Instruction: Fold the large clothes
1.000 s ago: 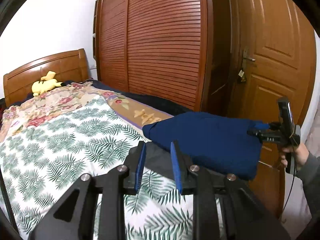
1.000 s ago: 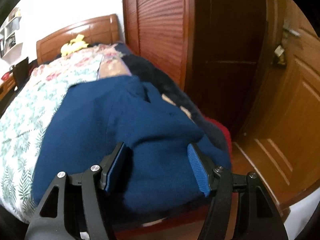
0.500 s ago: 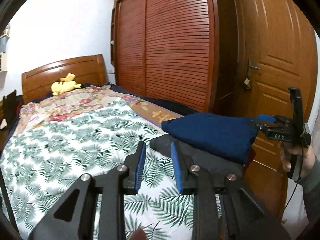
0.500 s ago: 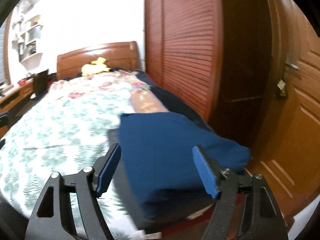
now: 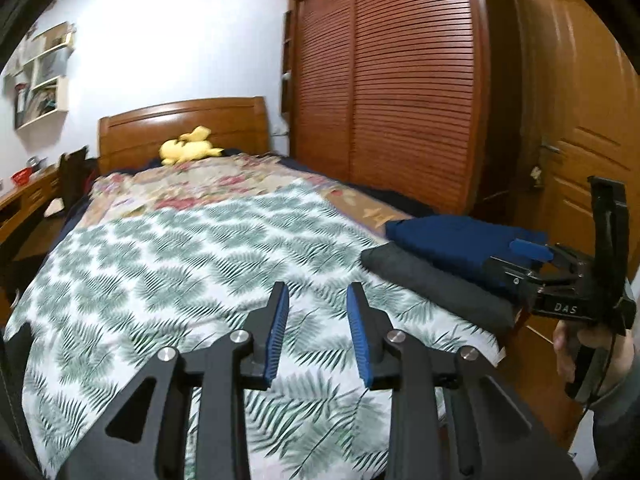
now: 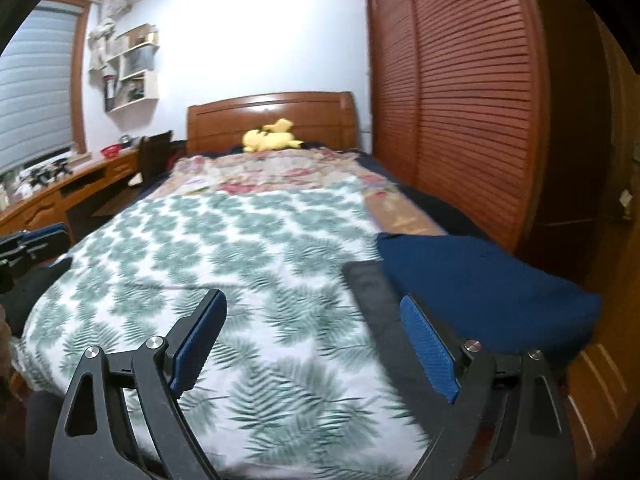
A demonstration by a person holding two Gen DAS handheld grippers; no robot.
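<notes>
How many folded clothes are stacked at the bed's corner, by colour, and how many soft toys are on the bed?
Blue folded garment: 1
Dark grey folded garment: 1
Yellow soft toy: 1
Total: 3

both wrist views low, facing headboard

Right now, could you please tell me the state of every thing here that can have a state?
blue garment: folded, stacked on the grey one
grey garment: folded, flat on the bed
left gripper: open, holding nothing
right gripper: open wide, holding nothing
wardrobe doors: shut
room door: shut
</notes>
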